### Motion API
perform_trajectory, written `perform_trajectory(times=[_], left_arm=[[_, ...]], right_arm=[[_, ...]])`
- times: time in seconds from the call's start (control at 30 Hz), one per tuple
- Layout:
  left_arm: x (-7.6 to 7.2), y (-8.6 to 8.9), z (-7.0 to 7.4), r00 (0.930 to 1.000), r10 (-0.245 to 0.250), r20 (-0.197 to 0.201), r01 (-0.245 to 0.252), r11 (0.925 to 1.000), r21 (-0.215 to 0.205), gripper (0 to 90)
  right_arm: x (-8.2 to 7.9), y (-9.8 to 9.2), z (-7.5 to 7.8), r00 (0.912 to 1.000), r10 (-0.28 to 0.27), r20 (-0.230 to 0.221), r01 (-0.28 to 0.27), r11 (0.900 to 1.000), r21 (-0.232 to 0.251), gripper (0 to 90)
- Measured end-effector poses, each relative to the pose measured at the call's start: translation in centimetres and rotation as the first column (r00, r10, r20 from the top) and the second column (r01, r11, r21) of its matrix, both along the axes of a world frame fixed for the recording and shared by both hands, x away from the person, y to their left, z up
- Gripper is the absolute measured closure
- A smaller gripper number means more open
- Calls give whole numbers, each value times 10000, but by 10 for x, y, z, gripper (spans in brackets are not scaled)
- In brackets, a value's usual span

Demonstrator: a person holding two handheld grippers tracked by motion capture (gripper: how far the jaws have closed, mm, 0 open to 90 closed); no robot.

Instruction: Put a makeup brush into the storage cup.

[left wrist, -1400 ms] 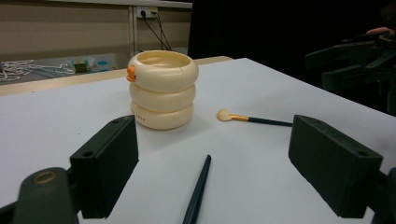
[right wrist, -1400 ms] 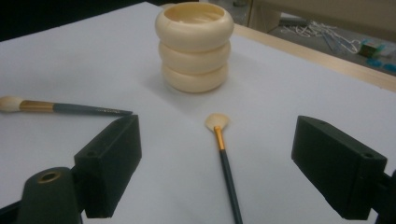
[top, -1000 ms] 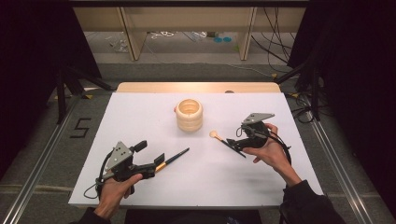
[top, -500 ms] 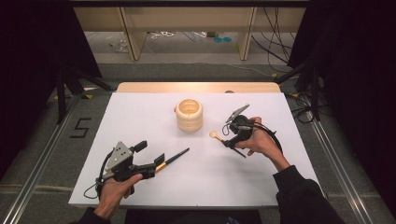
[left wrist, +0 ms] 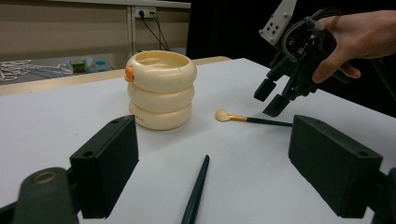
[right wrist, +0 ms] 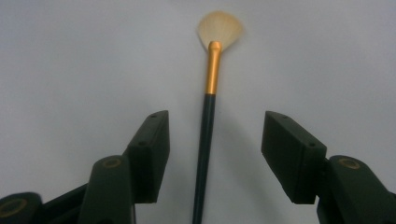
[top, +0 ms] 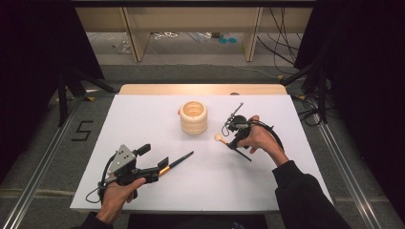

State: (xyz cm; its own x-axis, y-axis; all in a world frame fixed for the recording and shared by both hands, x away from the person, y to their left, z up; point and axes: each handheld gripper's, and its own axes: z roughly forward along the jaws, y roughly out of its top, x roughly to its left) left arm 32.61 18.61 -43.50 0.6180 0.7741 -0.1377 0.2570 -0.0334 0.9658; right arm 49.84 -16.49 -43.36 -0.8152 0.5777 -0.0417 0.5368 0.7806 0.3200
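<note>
A fan brush (right wrist: 205, 140) with a cream head, gold ferrule and dark handle lies flat on the white table (top: 143, 119). My right gripper (right wrist: 215, 119) hangs just above it, open, one jaw on each side of the handle. From above, that fan brush (top: 220, 139) lies right of a cream ringed holder (top: 193, 117), under the tilted right gripper (top: 232, 136). My left gripper (top: 160, 169) rests open near the front left. A second dark-handled brush (left wrist: 196, 191) lies on the table between its jaws, ungripped, its handle pointing toward the holder (left wrist: 161, 88).
A wooden board (top: 200, 89) borders the table's far edge. Metal rails (top: 45, 162) run along both sides of the table. Dark stands and cables (top: 310, 81) sit at the back right. Bare white surface lies between the two grippers.
My right gripper has moved left toward the holder and tipped down over the fan brush. The left gripper and its brush have stayed put.
</note>
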Motion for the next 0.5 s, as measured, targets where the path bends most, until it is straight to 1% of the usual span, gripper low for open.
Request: perform_trajectory(times=[0.07,0.17,0.23,0.33,0.4,0.47,0.5], left_arm=[[0,0,0,10000,-1,9,1,10000,-15,156],[0,1,0,10000,-1,6,1,10000,-9,156],[0,0,0,10000,-12,10,12,10000,-9,156],[0,0,0,10000,-7,4,7,10000,-2,156],[0,-1,0,10000,-5,-8,5,10000,5,156],[0,0,0,10000,-22,-7,22,10000,-1,156],[0,0,0,10000,-16,-7,16,10000,-7,156]], right_arm=[[3,0,-2,9996,95,-265,-96,10000,-10,468],[5,-1,-4,9993,102,-357,-106,9999,-94,484],[6,-1,-6,9985,-13,-542,3,9998,-184,498],[9,-3,-8,9981,-74,-610,66,9999,-142,547],[10,-4,-8,9979,-5,-641,-7,9998,-194,555],[10,-4,-9,9966,-173,-811,154,9996,-231,564],[11,-4,-10,9967,-127,-806,108,9997,-240,567]])
